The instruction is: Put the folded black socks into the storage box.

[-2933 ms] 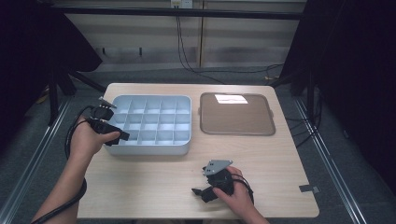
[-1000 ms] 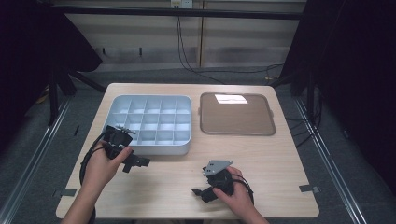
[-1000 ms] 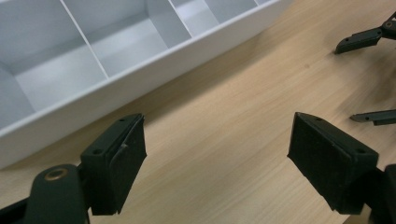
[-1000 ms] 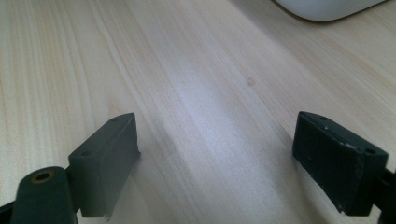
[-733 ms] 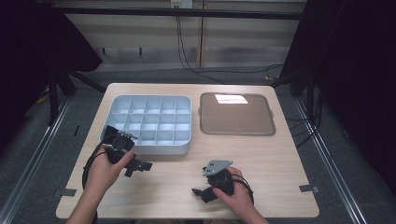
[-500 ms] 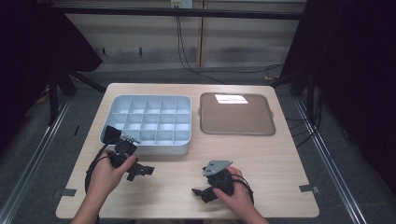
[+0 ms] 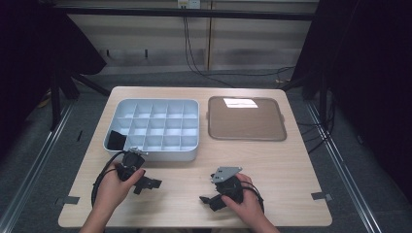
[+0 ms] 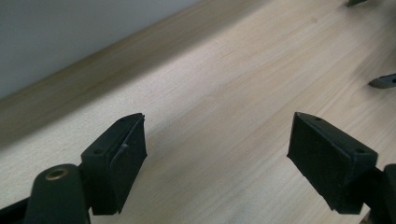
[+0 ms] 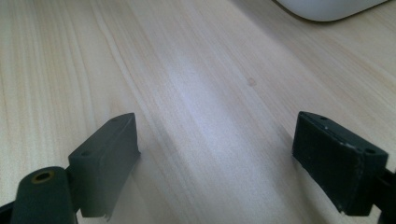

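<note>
A: Starting at the left, where do we find our left gripper (image 7: pixel 148 184)?

B: We hold it low over the wooden table (image 7: pixel 291 165), pointing to the right along the near side. In the left gripper view its jaws stand wide apart with only bare wood grain between them, so we pinch nothing.

A: And what lies nearest to it?

B: The pale blue compartment tray (image 7: pixel 154 154). Its near wall sits just behind the left gripper, close to the hand but apart from the jaws. In the left gripper view that wall shows as a pale band (image 8: pixel 70 32) up and to the left of the jaws, beyond the strip of table.

A: Anything inside the tray?

B: One dark thing (image 7: pixel 116 140) in the near-left compartment, just behind and slightly left of our left hand. We cannot tell what it is.

A: Moving right?

B: Our right gripper (image 7: pixel 210 202) rests near the front edge, pointing left toward the left one, the two well apart. In the right gripper view its jaws are spread too, with bare table between them, and a corner of the tray (image 9: pixel 334 7) shows far ahead to the upper right.

A: And furthest right?

B: The flat brown tray (image 7: pixel 246 121) lies well behind the right gripper, just beside the compartment tray.
</note>
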`<state>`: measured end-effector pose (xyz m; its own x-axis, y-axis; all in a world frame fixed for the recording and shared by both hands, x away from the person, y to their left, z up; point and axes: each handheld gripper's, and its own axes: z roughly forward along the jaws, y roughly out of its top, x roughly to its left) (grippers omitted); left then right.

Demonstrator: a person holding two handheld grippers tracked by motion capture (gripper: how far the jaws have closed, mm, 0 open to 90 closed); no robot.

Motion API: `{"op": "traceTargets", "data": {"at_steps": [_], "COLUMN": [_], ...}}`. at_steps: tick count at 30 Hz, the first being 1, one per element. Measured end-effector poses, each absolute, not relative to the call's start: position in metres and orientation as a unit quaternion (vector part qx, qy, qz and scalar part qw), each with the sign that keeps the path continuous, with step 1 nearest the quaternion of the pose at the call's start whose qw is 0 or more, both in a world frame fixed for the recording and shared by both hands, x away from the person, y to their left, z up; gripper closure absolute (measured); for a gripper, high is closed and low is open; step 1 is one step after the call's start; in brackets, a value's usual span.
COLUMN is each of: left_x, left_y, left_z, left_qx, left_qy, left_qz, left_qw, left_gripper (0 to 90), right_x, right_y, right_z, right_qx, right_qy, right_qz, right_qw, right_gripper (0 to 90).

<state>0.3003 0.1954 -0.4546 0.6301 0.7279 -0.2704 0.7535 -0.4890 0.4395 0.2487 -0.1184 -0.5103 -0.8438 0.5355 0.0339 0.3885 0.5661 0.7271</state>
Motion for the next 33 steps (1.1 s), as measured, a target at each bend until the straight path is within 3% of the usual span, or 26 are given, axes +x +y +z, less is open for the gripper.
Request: {"op": "traceTargets", "data": {"at_steps": [21, 33], "left_x": [0.291, 0.283], "left_y": [0.191, 0.192], "left_z": [-0.478, -0.483], "left_qx": [0.872, 0.881], "left_qy": [0.413, 0.381], "left_qz": [-0.020, 0.013], "left_qw": [0.263, 0.280], "left_gripper": [18.8, 15.8], "right_x": [0.248, 0.248], "right_y": [-0.118, -0.118], "right_z": [-0.510, -0.510], "right_qx": [0.262, 0.263], "right_qy": [0.880, 0.880], "right_qz": [0.385, 0.385], "right_qw": [0.095, 0.094], "right_gripper": [14.2, 14.2]}}
